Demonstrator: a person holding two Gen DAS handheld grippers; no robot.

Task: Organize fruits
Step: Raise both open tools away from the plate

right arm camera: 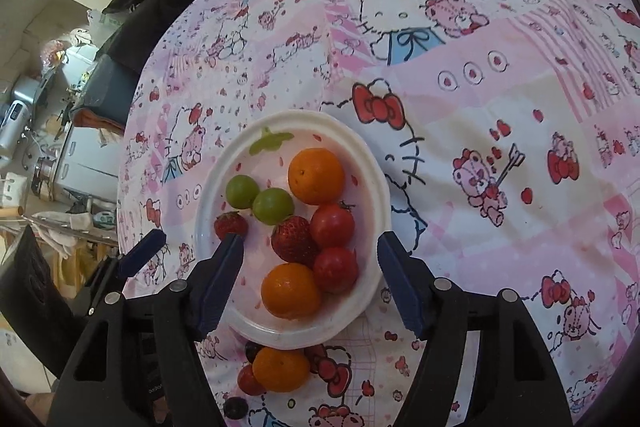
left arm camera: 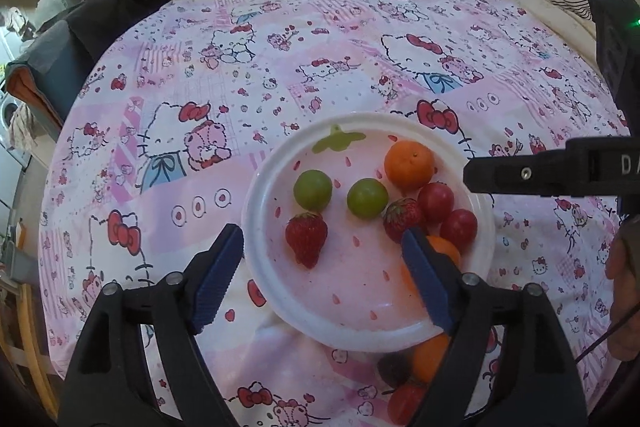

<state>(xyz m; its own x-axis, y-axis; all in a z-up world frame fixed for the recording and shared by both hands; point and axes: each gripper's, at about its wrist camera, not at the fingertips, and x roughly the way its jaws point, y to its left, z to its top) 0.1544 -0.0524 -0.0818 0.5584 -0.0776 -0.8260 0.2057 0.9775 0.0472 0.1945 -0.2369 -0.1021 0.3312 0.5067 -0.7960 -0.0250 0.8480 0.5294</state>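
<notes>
- Two grippers over a pink cartoon-print bedsheet [left arm camera: 168, 75], both wide open, nothing gripped.
- Left gripper [left arm camera: 322, 251]: strawberry [left arm camera: 306, 239] loose between fingers, clear of both pads; 2 green grapes [left arm camera: 313, 189] just beyond.
- White plate [right arm camera: 376, 187] mostly between right gripper [right arm camera: 310, 249] fingers: tangerine [right arm camera: 291, 291] in the gap w/ strawberry, 2 cherry tomatoes [right arm camera: 332, 225]; 2nd tangerine beyond tips.
- Off plate, below fingers: tangerine, tomato, dark berries.

both claws [left arm camera: 322, 239] [right arm camera: 310, 247] are black with ribbed blue pads and silver screws.
</notes>
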